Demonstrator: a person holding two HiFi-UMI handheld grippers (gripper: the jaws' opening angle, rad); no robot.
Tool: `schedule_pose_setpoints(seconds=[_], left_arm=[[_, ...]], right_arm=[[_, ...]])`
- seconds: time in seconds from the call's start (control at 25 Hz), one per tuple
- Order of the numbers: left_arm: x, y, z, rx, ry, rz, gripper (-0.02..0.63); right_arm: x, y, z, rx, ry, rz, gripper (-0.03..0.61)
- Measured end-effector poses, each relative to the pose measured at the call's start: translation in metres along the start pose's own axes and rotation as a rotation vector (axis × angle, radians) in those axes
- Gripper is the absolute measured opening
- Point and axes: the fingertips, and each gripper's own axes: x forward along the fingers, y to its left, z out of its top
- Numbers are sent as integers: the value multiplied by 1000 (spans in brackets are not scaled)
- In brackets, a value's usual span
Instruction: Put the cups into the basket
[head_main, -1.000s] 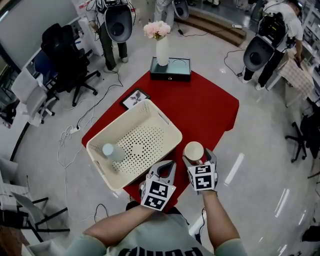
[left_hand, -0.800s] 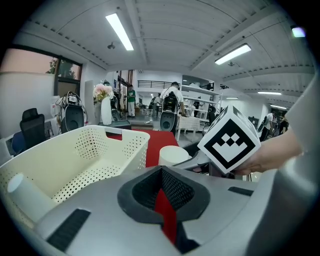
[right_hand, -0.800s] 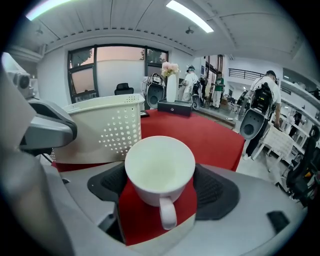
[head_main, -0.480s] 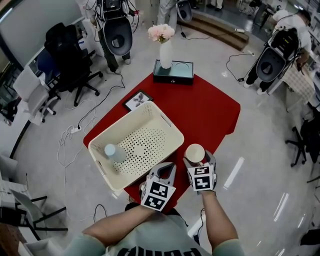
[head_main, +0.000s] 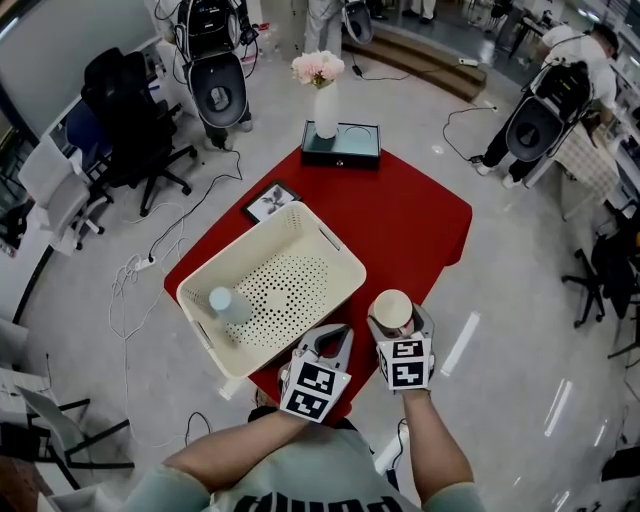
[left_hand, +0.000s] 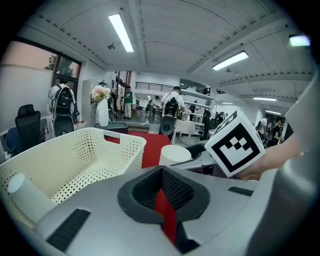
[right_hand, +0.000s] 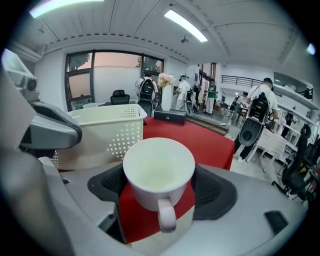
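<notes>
Handle toward the camera in the right gripper view, a white cup (right_hand: 159, 170) stands upright with its mouth up and its long axis vertical. It is plain and glossy, with an empty, pale inside. The right gripper (head_main: 398, 322) has it clamped between its fingers (right_hand: 216, 192), whose dark pads press its two sides. The pads and the gripper body hide the cup's lower part, so I cannot tell whether it sits on the table (head_main: 405, 220) or is held above it. From the head view it is at the red table's near edge, just right of the basket (head_main: 335, 262) and outside it.

A second cup (head_main: 227, 303) lies on its side on the basket's perforated floor, in the near-left corner. It is pale, and its long axis runs roughly along the basket wall. Its round end faces up and away, but it is too small to tell whether that end is mouth or base. In the left gripper view the gripper body cuts off its lower part.

The left gripper (left_hand: 161, 174) is at the basket's near corner with its fingers drawn together. Only a sliver of red shows between them, and nothing is held.
</notes>
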Motion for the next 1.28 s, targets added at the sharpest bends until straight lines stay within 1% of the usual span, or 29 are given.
schedule_pose_setpoints(seconds=[0.24,0.48,0.64,0.88,1.12,1.28], left_arm=[[-21,-4,17,-15,-38,-33,7],[-49,9,33,-11,-68,-15,6],[-70,31,41,-19,-86,24,8],[-99,77,49,-46,-120,111,8],[-128,128,50,-79,-133,202,8],[-141,158,46,-97,-136,246,7]], right_arm=[[-47,9,34,43,-84,-17,383],[-87,36,76,46,-147,1,383],[-97,65,107,29,-180,46,383],[-89,115,145,-18,-215,129,383],[-66,166,166,-54,-200,208,383],[-42,192,171,-64,-175,236,383]])
